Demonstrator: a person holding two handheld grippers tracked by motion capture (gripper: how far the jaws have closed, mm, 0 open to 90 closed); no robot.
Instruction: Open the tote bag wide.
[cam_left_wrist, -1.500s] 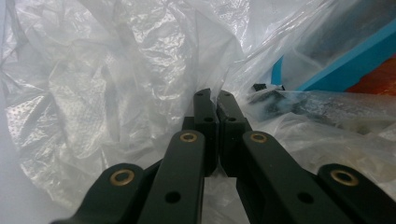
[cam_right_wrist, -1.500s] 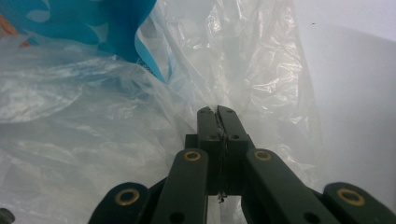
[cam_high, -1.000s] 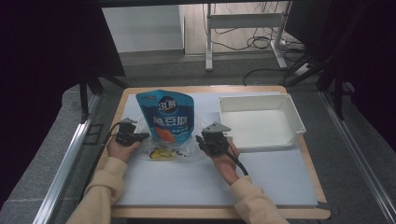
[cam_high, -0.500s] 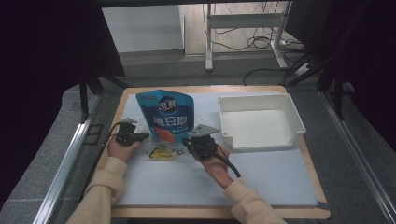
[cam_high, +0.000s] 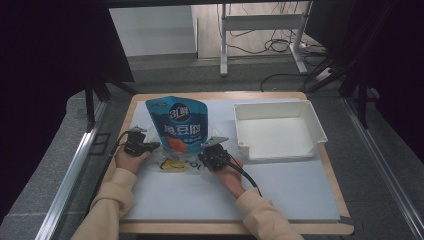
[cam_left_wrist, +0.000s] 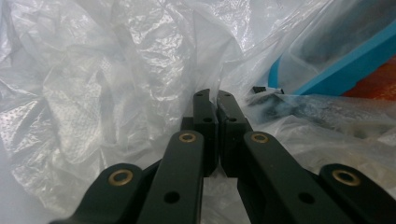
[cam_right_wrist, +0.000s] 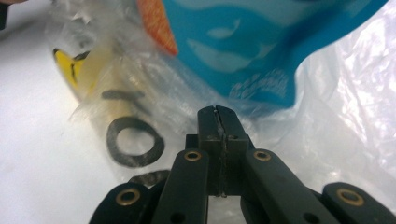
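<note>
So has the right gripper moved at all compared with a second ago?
Yes. The right gripper has slid left, away from the white tray, onto the clear plastic bag.

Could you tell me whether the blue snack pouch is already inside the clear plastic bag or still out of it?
Partly in: the blue pouch's lower end sits inside the clear plastic bag, its top sticking out.

My wooden table (cam_high: 320, 227) is covered by a white mat (cam_high: 290, 190), on which a clear plastic bag (cam_high: 172, 162) with a blue pouch (cam_high: 181, 125) lies left of an open white tray (cam_high: 312, 127).
</note>
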